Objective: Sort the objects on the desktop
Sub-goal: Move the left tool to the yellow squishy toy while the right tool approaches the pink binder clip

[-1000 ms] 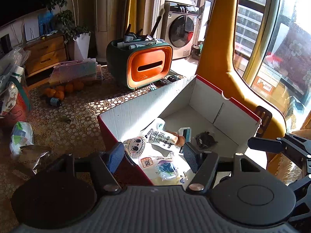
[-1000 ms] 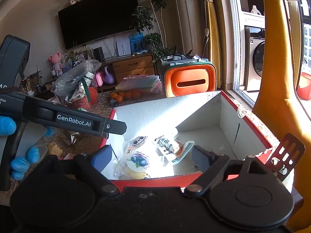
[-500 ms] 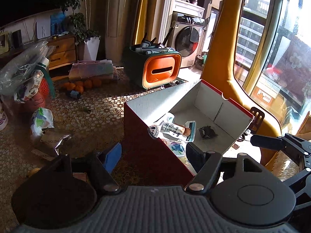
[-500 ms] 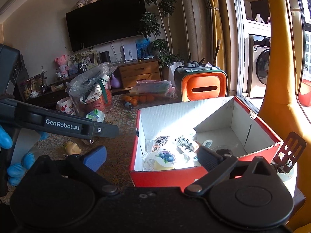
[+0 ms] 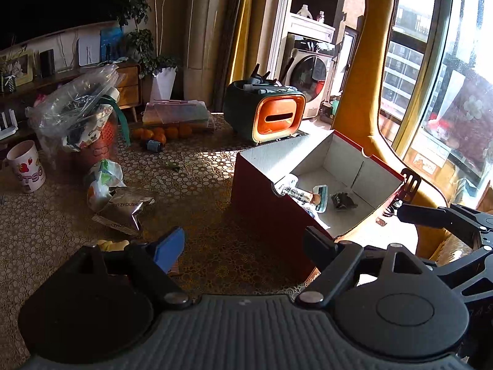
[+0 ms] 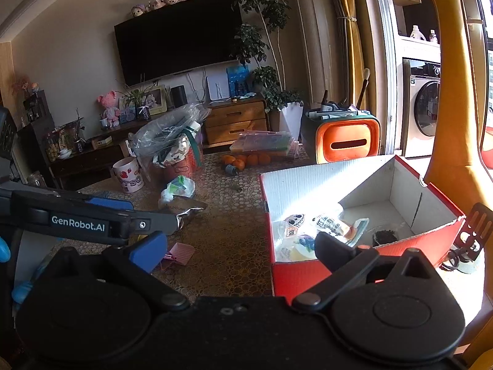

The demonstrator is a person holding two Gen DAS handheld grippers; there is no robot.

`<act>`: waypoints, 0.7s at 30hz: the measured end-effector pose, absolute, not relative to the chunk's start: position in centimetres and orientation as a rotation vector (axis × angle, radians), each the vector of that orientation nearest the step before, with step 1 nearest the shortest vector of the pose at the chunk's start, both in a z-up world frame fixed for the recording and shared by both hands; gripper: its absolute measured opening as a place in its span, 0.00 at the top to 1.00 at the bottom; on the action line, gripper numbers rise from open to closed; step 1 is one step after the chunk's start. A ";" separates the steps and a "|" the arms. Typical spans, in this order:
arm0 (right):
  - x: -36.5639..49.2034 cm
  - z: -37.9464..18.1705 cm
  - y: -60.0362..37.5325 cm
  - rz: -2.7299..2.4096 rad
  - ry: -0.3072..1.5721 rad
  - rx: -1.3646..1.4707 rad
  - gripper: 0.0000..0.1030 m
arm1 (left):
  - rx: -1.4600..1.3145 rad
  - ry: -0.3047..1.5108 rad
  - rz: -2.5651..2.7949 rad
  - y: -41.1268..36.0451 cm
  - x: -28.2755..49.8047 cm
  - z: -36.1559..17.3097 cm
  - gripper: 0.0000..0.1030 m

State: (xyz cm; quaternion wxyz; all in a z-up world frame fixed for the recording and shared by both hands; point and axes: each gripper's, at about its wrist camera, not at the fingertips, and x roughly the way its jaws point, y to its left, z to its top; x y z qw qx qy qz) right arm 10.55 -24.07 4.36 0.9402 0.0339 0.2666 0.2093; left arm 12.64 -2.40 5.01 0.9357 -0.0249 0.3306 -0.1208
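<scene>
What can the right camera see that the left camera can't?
Only the right wrist camera shows the whole TV with stuffed toys on top, a pink hair clip on the table, and the left gripper from the side.

Only the left wrist camera shows the big window with buildings outside.

Both show the red box with snack packets inside, the orange organizer, the oranges, the mug and the silver foil bag. Both grippers are open and empty.

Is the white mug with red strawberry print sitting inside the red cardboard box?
No, the white strawberry mug stands on the patterned table, well left of the red cardboard box.
</scene>
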 end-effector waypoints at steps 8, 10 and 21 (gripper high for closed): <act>10.0 4.3 -21.0 0.452 0.540 0.035 0.01 | -0.072 0.655 -0.236 0.6 11.2 4.2 0.05; 10.1 4.1 -20.3 0.457 0.541 0.034 0.01 | -0.076 0.648 -0.233 1.4 10.8 3.8 0.04; 10.9 2.7 -17.3 0.481 0.570 0.033 0.01 | -0.101 0.621 -0.140 6.3 9.4 1.5 0.03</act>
